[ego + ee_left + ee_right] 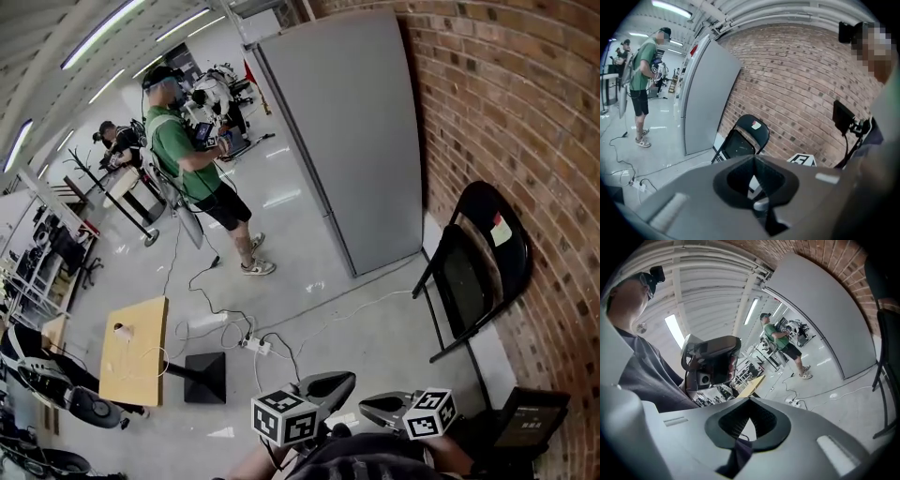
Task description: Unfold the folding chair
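Head view | my left tongs (347, 379) together, empty | my right tongs (367, 405) together, empty | folding chair (478, 267) stands folded beside brick wall (511, 112), well apart from both

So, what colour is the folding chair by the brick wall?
The folding chair is black, frame and seat alike; the head view shows it best.

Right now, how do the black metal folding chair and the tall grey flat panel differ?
The black metal folding chair is low, round-backed, open-framed; the tall grey flat panel is far taller, rectangular, solid. The chair bears a small sticker; the panel's face is plain. Both stand by the brick wall.
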`<state>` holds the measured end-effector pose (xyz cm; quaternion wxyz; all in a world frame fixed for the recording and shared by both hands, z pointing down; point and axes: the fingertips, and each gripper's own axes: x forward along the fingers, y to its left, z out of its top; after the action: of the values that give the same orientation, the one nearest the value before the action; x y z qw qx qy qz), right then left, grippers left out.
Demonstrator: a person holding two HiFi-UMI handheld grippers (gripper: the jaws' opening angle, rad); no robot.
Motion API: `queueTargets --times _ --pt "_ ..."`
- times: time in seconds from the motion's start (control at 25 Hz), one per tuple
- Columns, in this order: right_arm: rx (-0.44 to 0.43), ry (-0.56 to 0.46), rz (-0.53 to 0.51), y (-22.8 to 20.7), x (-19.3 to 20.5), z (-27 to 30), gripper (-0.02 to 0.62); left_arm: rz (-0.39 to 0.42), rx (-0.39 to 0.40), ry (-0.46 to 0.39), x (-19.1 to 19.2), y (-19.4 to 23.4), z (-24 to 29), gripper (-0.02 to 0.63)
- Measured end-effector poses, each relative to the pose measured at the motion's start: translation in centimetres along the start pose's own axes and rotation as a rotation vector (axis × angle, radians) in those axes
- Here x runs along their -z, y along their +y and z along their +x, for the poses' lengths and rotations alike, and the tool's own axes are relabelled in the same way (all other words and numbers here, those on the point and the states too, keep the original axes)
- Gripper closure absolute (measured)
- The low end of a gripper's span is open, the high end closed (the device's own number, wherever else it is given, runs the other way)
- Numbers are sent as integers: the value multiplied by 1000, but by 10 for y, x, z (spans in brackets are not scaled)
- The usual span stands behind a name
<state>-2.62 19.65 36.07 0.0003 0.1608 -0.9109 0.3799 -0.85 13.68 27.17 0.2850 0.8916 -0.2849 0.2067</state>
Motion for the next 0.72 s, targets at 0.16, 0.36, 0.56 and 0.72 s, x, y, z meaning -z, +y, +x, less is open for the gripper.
queueTargets --times 0.16,0.36,0.56,0.72 --pt "-34 23 13 -4 6 -7 594 7 -40 11 5 -1 5 604" --pt "-8 16 -19 -13 -10 4 594 66 -49 -13 -11 14 6 604" --pt "195 -56 -89 -40 -37 -11 594 66 24 -53 -32 34 27 604" --pt "320 -166 30 -62 -56 -33 594 51 108 -62 -44 50 43 604"
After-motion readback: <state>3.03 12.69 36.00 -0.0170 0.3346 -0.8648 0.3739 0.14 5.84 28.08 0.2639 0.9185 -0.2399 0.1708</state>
